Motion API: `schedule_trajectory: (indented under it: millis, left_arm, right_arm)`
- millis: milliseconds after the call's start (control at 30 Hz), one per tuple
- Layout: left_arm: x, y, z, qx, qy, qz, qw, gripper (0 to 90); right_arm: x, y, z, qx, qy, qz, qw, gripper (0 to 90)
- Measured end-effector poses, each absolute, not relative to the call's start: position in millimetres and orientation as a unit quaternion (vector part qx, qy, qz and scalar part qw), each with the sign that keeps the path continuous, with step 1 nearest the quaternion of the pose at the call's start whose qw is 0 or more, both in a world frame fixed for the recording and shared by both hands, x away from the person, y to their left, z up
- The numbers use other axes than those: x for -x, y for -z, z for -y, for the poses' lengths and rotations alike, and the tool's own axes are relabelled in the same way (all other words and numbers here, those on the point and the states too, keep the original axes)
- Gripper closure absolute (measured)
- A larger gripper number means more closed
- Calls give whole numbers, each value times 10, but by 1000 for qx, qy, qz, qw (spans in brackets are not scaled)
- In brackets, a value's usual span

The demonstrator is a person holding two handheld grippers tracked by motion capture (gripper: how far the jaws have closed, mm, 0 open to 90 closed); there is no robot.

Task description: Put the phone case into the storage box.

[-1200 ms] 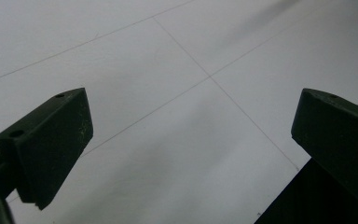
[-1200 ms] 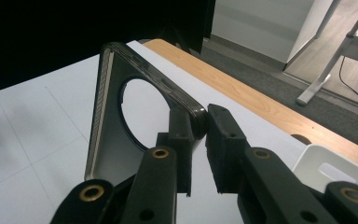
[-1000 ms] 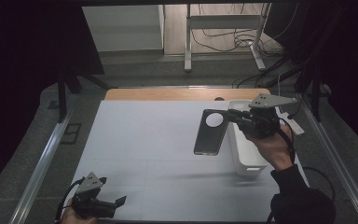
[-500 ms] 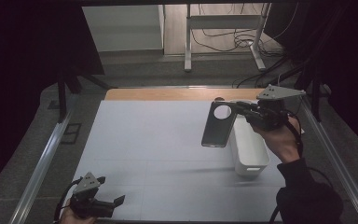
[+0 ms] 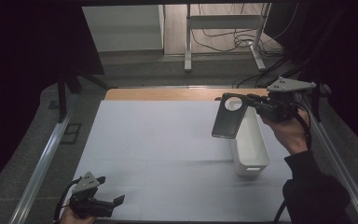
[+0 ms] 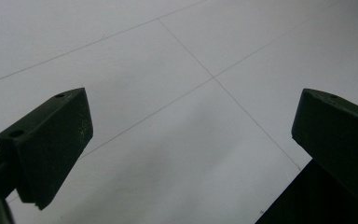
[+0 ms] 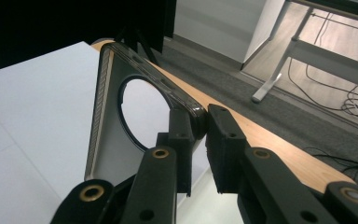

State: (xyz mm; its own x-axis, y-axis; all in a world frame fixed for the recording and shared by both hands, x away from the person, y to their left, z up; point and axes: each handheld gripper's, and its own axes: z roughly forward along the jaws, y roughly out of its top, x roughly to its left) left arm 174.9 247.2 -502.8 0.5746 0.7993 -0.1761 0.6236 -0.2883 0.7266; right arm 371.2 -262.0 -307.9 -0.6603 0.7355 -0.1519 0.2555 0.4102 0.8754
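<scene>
Two handheld grippers are working a white-covered table (image 5: pixel 168 154): nearest the camera, the left gripper (image 5: pixel 117 201) is resting low by the front edge, its jaws standing wide with nothing between them, likely waiting its turn. Farther back, the right gripper (image 5: pixel 251 100) is pinching the top edge of a dark phone case with a round camera cut-out (image 5: pixel 229 118), which is hanging edge-down over the narrow white plastic bin (image 5: pixel 250 158), apparently being carried clear of its rim
</scene>
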Motion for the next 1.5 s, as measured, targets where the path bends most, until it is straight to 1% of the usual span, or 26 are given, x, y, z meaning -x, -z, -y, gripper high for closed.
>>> schedule_trajectory:
  millis: [833, 1500]
  left_arm:
    - [-1747, 5029, -2461, -800, -111, -442, 391, 0]
    - [-1749, 5030, -2468, -799, -108, -442, 392, 0]
  right_arm:
    - [-4108, 2969, 2984, -315, -433, -788, 305, 808]
    - [-4426, 3059, 3128, -319, -412, -788, 328, 808]
